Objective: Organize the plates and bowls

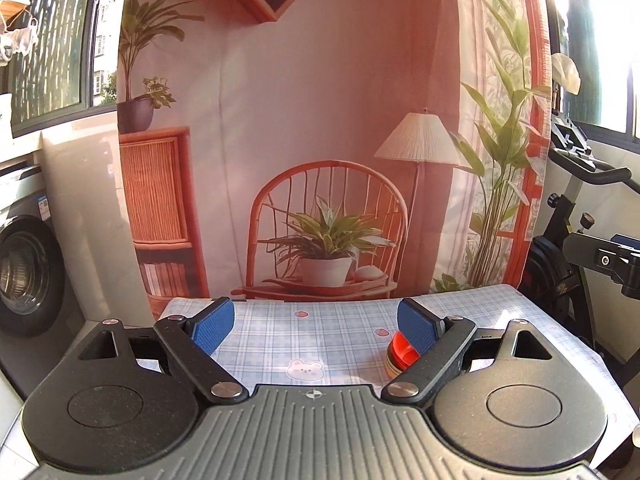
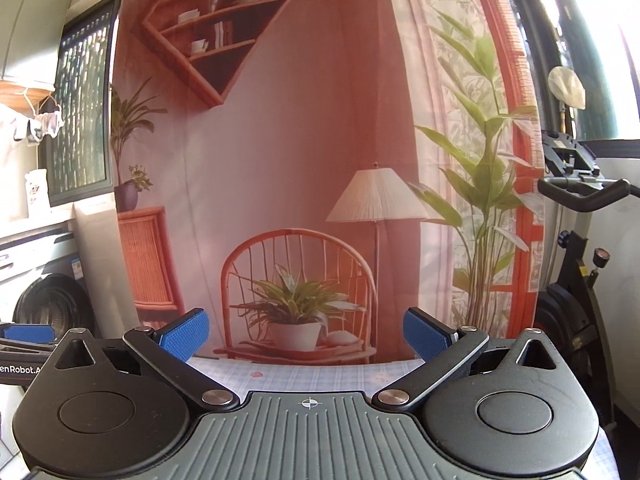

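Note:
A small stack of dishes with a red-orange piece on top (image 1: 400, 354) sits on the blue checked tablecloth (image 1: 312, 332), partly hidden behind my left gripper's right finger. My left gripper (image 1: 316, 326) is open and empty, held above the table with the stack just at its right fingertip. My right gripper (image 2: 306, 336) is open and empty, held higher, looking over the table's far edge (image 2: 304, 374). No dishes show in the right wrist view. The left gripper shows at the right wrist view's left edge (image 2: 24, 336).
A printed room backdrop (image 1: 320, 140) hangs behind the table. A washing machine (image 1: 28, 276) stands at the left. An exercise bike (image 1: 576, 216) stands at the right; the right gripper's body (image 1: 624, 264) juts in there.

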Demonstrator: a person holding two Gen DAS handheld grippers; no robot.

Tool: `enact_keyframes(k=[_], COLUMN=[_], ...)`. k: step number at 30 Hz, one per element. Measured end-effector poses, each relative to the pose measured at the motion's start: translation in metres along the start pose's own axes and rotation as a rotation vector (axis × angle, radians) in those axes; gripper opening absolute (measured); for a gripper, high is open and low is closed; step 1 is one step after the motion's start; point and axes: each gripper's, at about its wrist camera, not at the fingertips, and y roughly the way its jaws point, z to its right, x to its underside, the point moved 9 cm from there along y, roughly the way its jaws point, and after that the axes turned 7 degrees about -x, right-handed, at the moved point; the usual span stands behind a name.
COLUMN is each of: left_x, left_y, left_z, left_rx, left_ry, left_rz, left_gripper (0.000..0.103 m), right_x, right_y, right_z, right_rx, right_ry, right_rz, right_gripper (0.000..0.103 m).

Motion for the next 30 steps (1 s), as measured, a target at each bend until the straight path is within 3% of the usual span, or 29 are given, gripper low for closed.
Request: enact_keyframes(k=[10,30], left_x=[0.003,0.003], left_y=[-0.035,-0.038], left_z=[-0.007,-0.011], left_rx=[0.005,-0.001], left_ry=[-0.008,-0.017], left_rz=[0.039,0.053], left_gripper=[0.090,0.090], right_x=[0.003,0.004], right_y=[-0.032,-0.037], right_z=[0.003,-0.001], right_rx=[0.022,0.043], right_ry=[0.080,0.043], right_rz=[0.027,0.040], right_gripper=[0.103,0.103])
